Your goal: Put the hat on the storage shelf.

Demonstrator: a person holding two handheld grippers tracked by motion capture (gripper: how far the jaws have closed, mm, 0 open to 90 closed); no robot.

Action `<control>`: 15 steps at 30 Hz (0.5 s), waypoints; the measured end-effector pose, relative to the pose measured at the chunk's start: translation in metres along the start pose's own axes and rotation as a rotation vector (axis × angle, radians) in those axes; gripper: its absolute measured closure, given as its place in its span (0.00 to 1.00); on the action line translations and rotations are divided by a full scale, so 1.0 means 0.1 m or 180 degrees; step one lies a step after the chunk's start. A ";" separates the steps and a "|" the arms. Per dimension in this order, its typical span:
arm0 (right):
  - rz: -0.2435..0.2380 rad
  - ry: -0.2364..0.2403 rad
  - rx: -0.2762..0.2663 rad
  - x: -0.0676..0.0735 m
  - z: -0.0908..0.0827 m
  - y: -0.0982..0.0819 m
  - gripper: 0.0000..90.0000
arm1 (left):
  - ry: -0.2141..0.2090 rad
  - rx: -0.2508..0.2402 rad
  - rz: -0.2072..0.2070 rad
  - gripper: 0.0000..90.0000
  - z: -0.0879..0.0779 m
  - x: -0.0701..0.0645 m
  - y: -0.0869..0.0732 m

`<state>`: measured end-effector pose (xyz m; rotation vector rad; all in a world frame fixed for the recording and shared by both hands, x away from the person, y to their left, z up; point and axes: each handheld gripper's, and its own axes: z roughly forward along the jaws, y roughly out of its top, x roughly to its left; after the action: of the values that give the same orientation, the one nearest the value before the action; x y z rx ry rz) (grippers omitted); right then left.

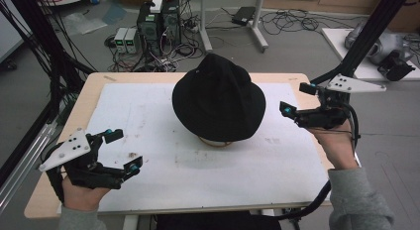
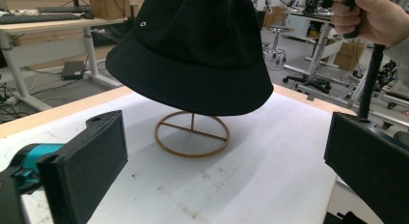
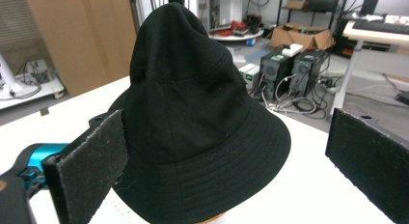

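A black bucket hat [image 1: 218, 98] sits on a wooden ring-based stand [image 2: 192, 134] near the middle of the tabletop [image 1: 148, 121], toward its far edge. The left claw [image 1: 119, 149] hovers released near the front-left corner; the right claw [image 1: 297, 98], also released, hangs by the right edge, near the hat's brim.

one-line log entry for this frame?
left gripper: open, empty, near table edge | right gripper: open, beside brim, apart | black bucket hat: on wooden stand, untouched
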<state>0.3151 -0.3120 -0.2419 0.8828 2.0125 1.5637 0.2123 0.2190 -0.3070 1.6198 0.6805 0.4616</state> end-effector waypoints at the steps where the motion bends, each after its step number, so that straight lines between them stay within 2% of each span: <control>1: -0.0021 -0.0026 -0.0038 0.01 -0.02 -0.03 0.01 | 0.0005 0.0000 -0.0008 0.02 0.00 0.00 0.00; 4: -0.0076 -0.0087 -0.0089 0.04 -0.05 -0.09 0.01 | 0.0002 0.0007 -0.0022 0.02 0.02 0.01 -0.01; 7: -0.0024 -0.0087 -0.0165 0.03 -0.09 -0.15 0.01 | 0.0000 0.0025 -0.0035 0.02 0.04 0.02 -0.03; 15: 0.0021 -0.0117 -0.0237 -0.01 -0.18 -0.35 0.01 | 0.0024 0.0046 -0.0032 0.02 0.04 0.03 -0.04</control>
<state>0.2960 -0.3301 -0.2705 0.8839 1.9152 1.6034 0.2163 0.2186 -0.3119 1.6282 0.6987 0.4565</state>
